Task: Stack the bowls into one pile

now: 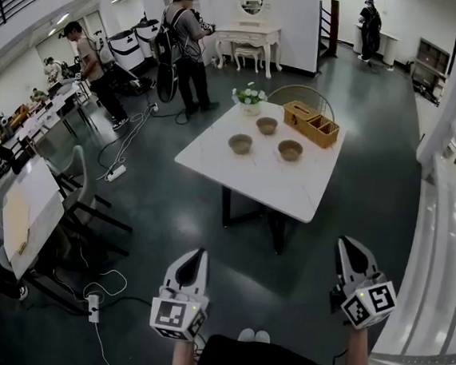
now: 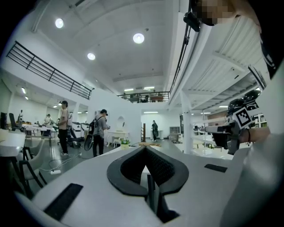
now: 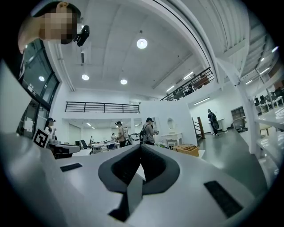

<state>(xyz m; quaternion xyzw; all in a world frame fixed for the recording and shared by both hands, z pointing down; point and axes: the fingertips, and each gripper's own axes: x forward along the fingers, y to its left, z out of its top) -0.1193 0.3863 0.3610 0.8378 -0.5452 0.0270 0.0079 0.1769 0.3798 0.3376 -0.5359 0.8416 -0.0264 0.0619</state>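
**Stance before the reach, head view.** The left hand-held gripper [image 1: 198,255] and the right hand-held gripper [image 1: 345,247] are both held level and low in front of the person. Each has its jaws pressed together with nothing between them. Three bowls sit upright and unstacked on the white bench [image 1: 280,187], each apart from the others. The far bowl [image 1: 267,125] is at 12 o'clock of the group, the left bowl [image 1: 240,144] at 8 o'clock and the right bowl [image 1: 290,150] at 4 o'clock. A wooden tray [image 1: 312,123] stands at 2 o'clock of them.

From the left hand-held gripper the group lies at about 1 o'clock, and from the right one at about 11 o'clock. Both are well apart from the bench, across open floor. Each gripper appears nearer the bowl on its own side, and being round, the bowls set no preferred grasp axis.
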